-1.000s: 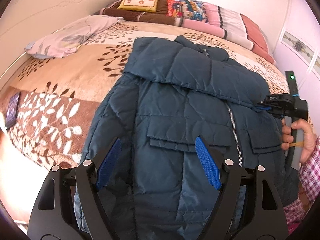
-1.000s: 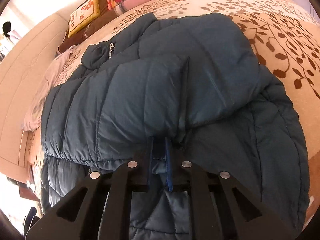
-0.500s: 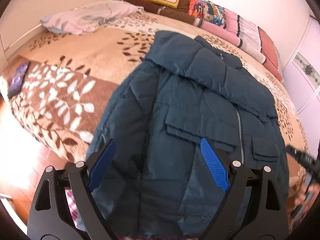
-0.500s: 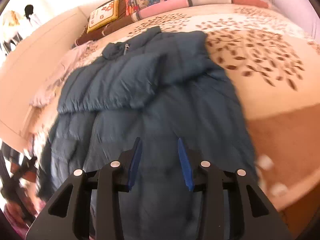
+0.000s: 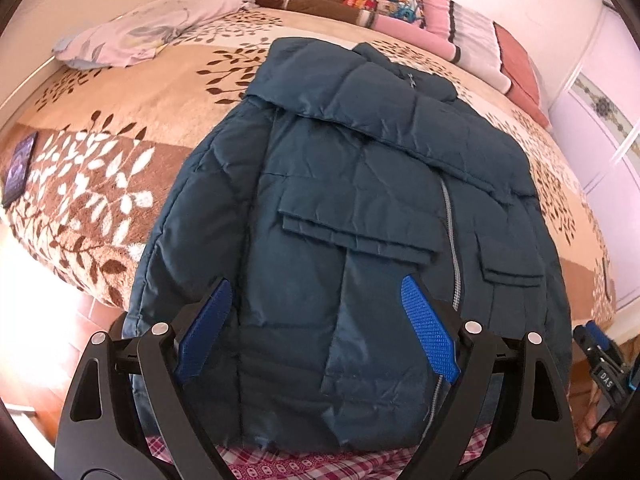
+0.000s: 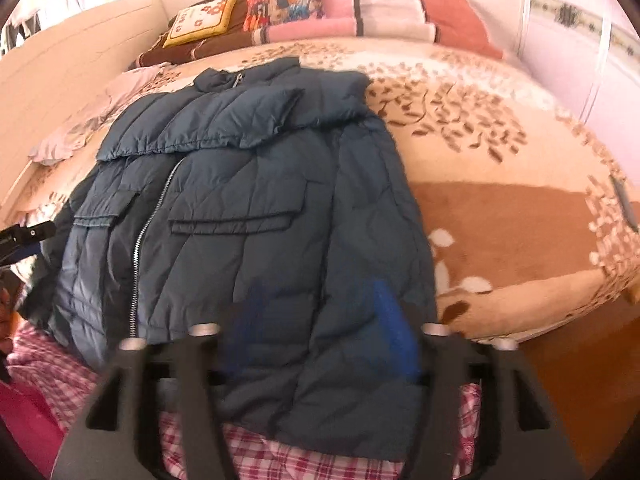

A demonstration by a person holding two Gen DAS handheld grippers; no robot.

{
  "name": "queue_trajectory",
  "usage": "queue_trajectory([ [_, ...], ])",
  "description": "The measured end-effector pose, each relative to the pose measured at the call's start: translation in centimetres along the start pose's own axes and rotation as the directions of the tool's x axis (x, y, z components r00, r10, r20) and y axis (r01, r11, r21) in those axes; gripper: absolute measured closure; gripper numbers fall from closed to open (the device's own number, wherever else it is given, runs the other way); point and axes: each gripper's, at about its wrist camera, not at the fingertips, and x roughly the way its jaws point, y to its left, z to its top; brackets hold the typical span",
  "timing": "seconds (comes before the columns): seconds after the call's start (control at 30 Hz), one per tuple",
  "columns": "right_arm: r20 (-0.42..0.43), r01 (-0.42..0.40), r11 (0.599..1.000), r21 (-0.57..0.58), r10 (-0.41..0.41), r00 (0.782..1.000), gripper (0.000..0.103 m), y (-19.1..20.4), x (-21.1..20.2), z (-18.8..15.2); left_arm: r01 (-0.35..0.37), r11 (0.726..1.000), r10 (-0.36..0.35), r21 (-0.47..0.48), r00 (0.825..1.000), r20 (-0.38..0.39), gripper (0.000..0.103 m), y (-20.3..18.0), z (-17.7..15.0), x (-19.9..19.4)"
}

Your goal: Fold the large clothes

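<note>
**Puffy jacket ready for the next fold**

The left gripper (image 5: 316, 332) stands wide open, empty, over the hem. The right gripper (image 6: 320, 336) is opening, nothing between its jaws. The blue quilted jacket (image 5: 352, 208) lies on the bed (image 5: 132, 92), sleeves folded in; probably soft, light, slippery, so best gripped at the hem corners. The far tool shows "DAS".

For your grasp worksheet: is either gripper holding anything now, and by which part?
Nothing is held. The left gripper is open above the jacket; the right gripper has its jaws opening, gripping nothing.
</note>
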Motion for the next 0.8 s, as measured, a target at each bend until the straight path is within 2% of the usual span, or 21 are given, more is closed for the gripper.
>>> queue_trajectory([
  [0.13, -0.015, 0.020, 1.000, -0.018, -0.021, 1.000, 0.036, 0.3, -0.3, -0.5, 0.002, 1.000, -0.002, 0.001, 1.000, 0.017, 0.017, -0.2, -0.2, -0.8],
  [0.23, -0.049, 0.045, 0.998, -0.039, -0.046, 0.998, 0.030, 0.9, -0.1, -0.9, 0.012, 1.000, -0.012, 0.003, 1.000, 0.024, 0.017, -0.2, -0.3, -1.2],
  [0.53, -0.081, 0.021, 0.999, -0.036, -0.024, 0.996, 0.030, 1.4, -0.5, -1.6, 0.032, 0.999, -0.032, 0.000, 0.999, 0.040, 0.017, 0.8, 0.0, -1.9],
  [0.67, -0.080, -0.006, 1.000, -0.017, 0.005, 0.997, 0.030, 0.8, -0.6, -1.4, -0.002, 0.998, -0.001, 0.068, 0.999, 0.043, 0.017, 1.8, 0.5, -2.4],
  [0.8, -0.038, -0.033, 0.999, 0.044, 0.034, 0.999, 0.030, -1.0, -1.5, -0.5, -0.038, 0.989, 0.035, 0.142, 0.999, 0.028, 0.017, 3.8, 0.2, -3.1],
])
